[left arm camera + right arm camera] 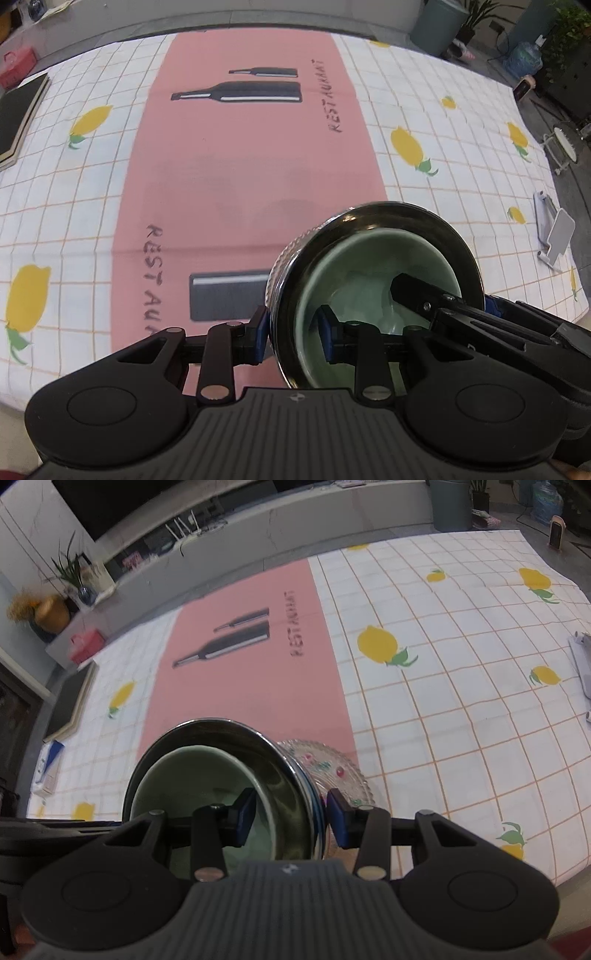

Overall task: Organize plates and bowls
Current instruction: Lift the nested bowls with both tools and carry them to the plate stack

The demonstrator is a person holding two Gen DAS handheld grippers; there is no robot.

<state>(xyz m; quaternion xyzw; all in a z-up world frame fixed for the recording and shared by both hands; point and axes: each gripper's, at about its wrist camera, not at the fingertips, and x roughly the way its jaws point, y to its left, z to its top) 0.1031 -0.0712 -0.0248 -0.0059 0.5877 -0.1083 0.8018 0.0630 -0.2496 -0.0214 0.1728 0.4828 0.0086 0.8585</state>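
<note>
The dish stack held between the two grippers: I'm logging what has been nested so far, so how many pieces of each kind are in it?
Green ceramic bowl: 1
Steel bowl: 1
Patterned glass plate: 1
Total: 3, as far as the stack shows.

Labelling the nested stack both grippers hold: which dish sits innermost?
The pale green ceramic bowl. It nests inside the shiny metal bowl, whose rim rings it; the patterned glass plate is outermost, underneath both.
</note>
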